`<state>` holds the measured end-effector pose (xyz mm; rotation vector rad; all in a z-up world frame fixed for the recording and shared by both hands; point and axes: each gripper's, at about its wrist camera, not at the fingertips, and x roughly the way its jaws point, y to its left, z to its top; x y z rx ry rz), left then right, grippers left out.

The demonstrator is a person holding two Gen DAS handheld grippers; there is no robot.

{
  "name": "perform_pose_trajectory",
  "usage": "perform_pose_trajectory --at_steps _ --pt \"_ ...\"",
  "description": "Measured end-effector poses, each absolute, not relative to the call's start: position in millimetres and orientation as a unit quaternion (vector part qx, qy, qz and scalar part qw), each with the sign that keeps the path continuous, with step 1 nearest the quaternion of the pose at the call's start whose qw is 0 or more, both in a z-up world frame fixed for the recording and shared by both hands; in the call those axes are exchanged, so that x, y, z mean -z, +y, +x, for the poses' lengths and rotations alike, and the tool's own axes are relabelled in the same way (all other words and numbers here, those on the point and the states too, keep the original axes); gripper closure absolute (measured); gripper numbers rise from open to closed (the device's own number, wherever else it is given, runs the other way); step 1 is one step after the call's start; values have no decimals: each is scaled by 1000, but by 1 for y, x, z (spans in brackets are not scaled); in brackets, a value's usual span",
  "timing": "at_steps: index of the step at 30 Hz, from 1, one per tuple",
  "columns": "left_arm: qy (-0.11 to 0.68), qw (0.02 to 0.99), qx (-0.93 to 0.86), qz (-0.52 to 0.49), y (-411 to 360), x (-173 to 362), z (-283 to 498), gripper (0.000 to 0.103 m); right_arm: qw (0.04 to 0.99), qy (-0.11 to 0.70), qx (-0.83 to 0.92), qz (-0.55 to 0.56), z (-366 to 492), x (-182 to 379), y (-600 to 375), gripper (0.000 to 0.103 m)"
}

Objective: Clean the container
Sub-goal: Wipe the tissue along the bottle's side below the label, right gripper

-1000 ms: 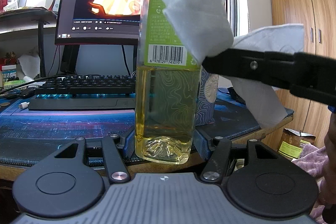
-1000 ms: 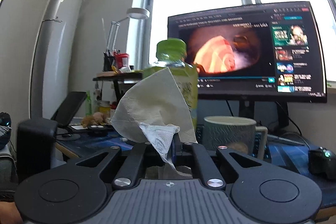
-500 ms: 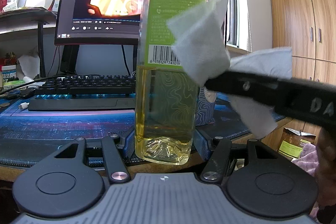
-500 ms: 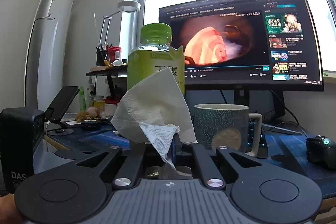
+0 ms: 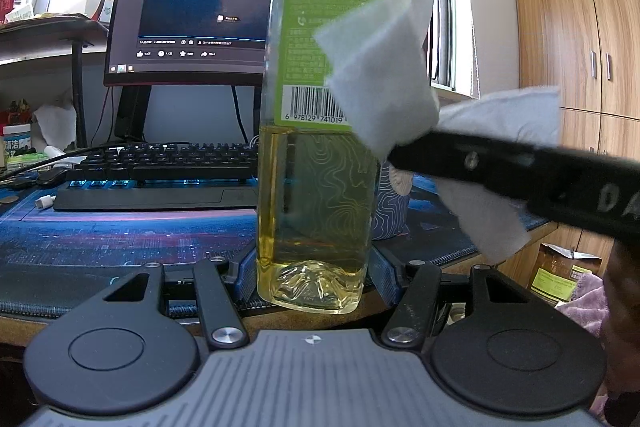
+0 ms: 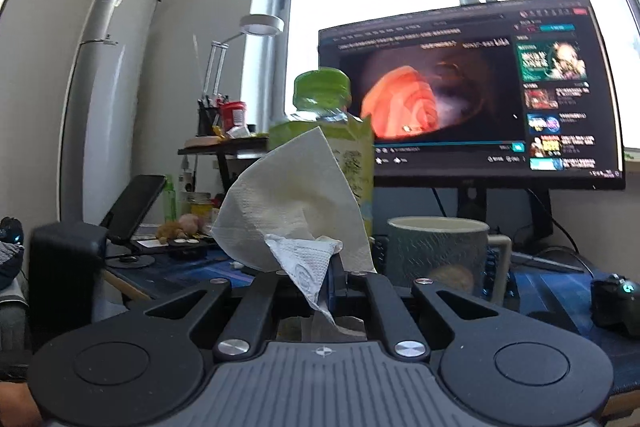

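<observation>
Bottle [image 5: 320, 131] label reads "100%", barcode 6978129741019, green cap, half-full of yellow liquid, clamped upright at desk [image 5: 120, 239] edge by left gripper [image 5: 312, 279], right gripper [image 6: 334, 273] pinching white tissue [image 5: 380, 67] against it.

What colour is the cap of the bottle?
The cap of the bottle is light green, clearest in the right wrist view.
</observation>
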<state>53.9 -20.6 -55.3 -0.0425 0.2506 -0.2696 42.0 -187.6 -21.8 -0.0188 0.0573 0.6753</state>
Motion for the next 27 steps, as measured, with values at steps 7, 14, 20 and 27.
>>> perform_pose_trajectory --at_steps 7,14,20,27 --pt "124 983 135 -22 -21 56 54 42 945 36 -324 -10 46 25 -189 97" --pt "124 983 135 -22 -21 56 53 42 940 14 -342 -12 33 17 -185 97" --pt "124 983 134 -23 -21 56 52 42 941 26 -338 -9 40 22 -186 97" --pt "123 983 134 -22 -22 56 53 42 945 42 -325 -6 48 29 -190 97"
